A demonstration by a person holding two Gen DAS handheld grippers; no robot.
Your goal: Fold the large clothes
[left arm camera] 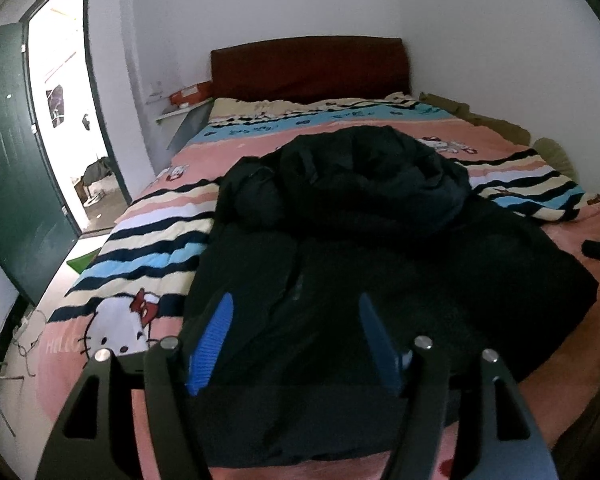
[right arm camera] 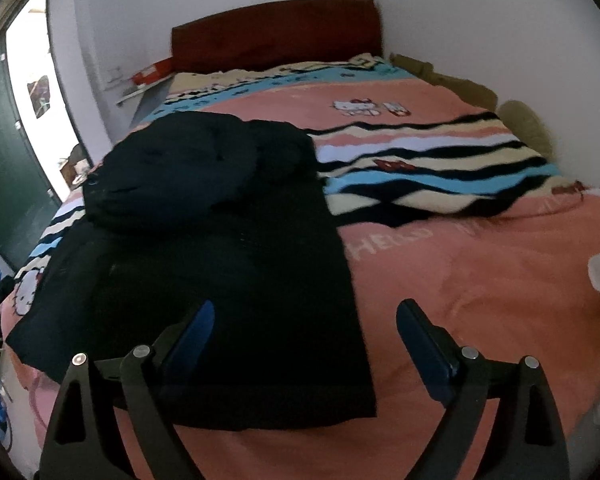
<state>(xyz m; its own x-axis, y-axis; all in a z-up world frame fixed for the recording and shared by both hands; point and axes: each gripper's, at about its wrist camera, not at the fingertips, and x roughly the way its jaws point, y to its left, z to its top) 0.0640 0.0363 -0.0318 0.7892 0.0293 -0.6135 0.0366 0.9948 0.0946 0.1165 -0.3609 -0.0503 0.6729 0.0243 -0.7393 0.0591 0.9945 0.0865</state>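
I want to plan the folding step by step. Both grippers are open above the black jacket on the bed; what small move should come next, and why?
Probably lower the right gripper onto the near right corner of the black jacket and close on it. Both grippers are open and hold nothing, that edge lies flat between the right fingers, and the far end is bunched up.

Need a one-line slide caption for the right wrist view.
Open right gripper hovers over the near hem of a black coat on a pink bedspread.
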